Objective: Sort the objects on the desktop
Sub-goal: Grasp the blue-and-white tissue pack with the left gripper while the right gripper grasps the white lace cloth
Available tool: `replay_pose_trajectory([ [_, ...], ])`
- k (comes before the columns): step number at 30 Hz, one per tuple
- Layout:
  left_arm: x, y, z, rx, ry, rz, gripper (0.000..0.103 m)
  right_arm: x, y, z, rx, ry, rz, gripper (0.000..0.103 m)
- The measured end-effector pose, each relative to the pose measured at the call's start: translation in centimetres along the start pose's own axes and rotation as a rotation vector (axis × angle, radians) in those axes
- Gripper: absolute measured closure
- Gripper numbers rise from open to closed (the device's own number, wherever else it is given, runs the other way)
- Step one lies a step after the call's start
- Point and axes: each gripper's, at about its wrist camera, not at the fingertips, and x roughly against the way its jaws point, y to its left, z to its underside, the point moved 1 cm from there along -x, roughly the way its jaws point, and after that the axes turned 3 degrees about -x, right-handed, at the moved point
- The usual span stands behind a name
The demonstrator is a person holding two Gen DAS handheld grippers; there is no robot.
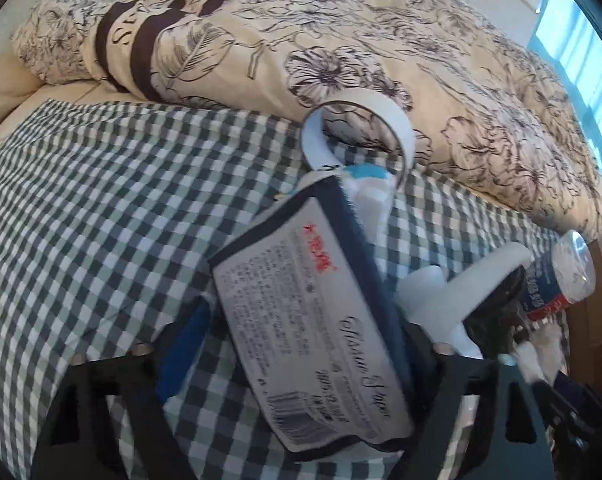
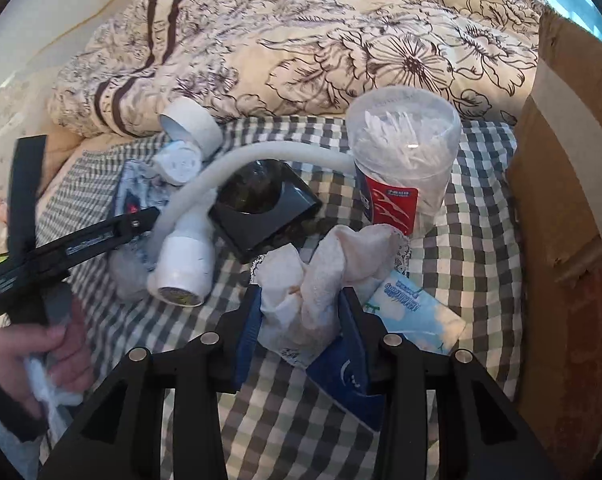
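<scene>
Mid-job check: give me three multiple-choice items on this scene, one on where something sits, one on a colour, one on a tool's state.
1. Where is the cotton swab jar?
A. On the checked cloth, beside the cardboard box
B. On the floral quilt
C. Inside the cardboard box

2. What colour is the tape roll?
A. Red
B. White
C. Black

3. What is the state of the right tool?
A. Open and empty
B. Closed on the jar
C. Closed on crumpled tissue

Answers:
1 A: the jar stands on the checks, with the box wall to its right.
2 B: its band is plain white in both views.
3 C: the tissue wad is pinched between the blue pads.
</scene>
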Motion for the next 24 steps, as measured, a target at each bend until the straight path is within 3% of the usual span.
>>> replay_pose_trajectory([
  [5, 0.4, 0.0, 0.2, -0.014, -0.004, 0.001, 0.053, -0.9, 0.3, -0.1, 0.01, 0.01, 0.014, 0.064],
  [7, 0.6, 0.6, 0.3, 0.007, -0.002, 0.018, 0.06, -1.0, 0.3, 0.0, 0.009, 0.011, 0.018, 0.07],
  [9, 1.0, 1.1, 0.3, 0.026, -0.003, 0.017, 0.066, -1.1, 0.5, 0.2, 0.014, 0.023, 0.015, 0.084],
  [12, 1.8, 1.9, 0.6, 0.05, -0.001, 0.009, 0.067, -0.4, 0.7, 0.5, 0.018, 0.03, -0.013, 0.089],
  [24, 10.0, 1.6, 0.5, 0.039, -0.107, -0.006, 0.067, 7.0, 2.1, 1.0, 0.04, -0.065, -0.06, 0.089],
])
